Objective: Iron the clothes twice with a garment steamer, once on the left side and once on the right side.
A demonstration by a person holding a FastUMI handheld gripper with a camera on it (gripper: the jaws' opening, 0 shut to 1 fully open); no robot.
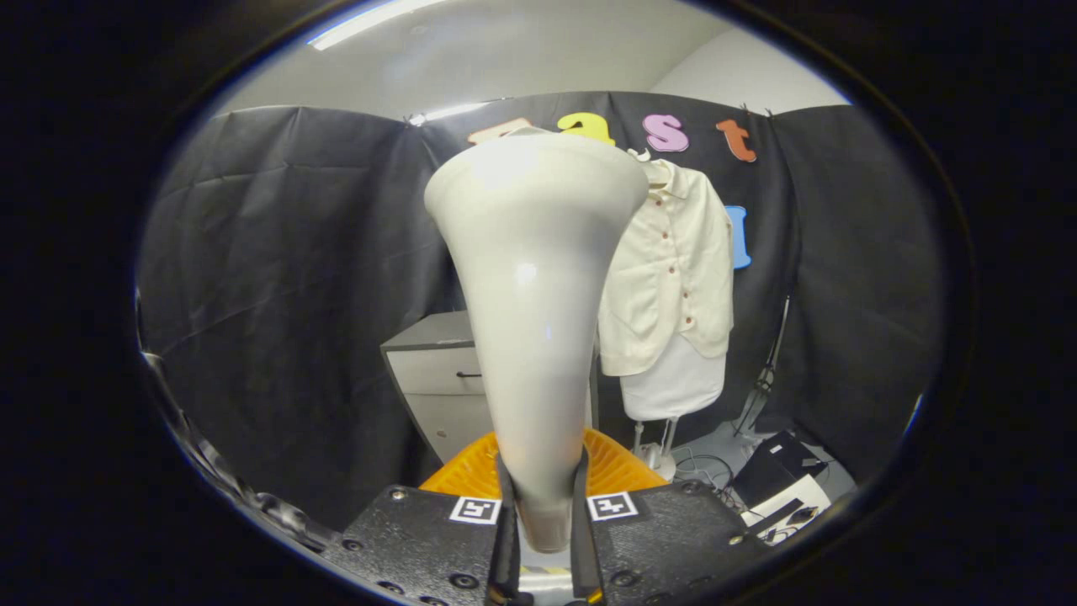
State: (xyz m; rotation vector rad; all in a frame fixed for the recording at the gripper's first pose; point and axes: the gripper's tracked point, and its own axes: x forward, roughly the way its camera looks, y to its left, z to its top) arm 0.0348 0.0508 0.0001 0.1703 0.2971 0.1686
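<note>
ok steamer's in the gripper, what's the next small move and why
Probably carry the garment steamer forward and a little right toward the cream shirt. The gripper is shut on its narrow handle, head up, but the shirt hangs well beyond it on the mannequin, untouched.

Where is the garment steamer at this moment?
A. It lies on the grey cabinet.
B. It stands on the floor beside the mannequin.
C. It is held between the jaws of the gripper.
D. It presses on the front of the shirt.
C: the garment steamer rises from between the jaws of the gripper, which press on its narrow handle from both sides, while the cream shirt hangs on its mannequin well beyond it.
</note>
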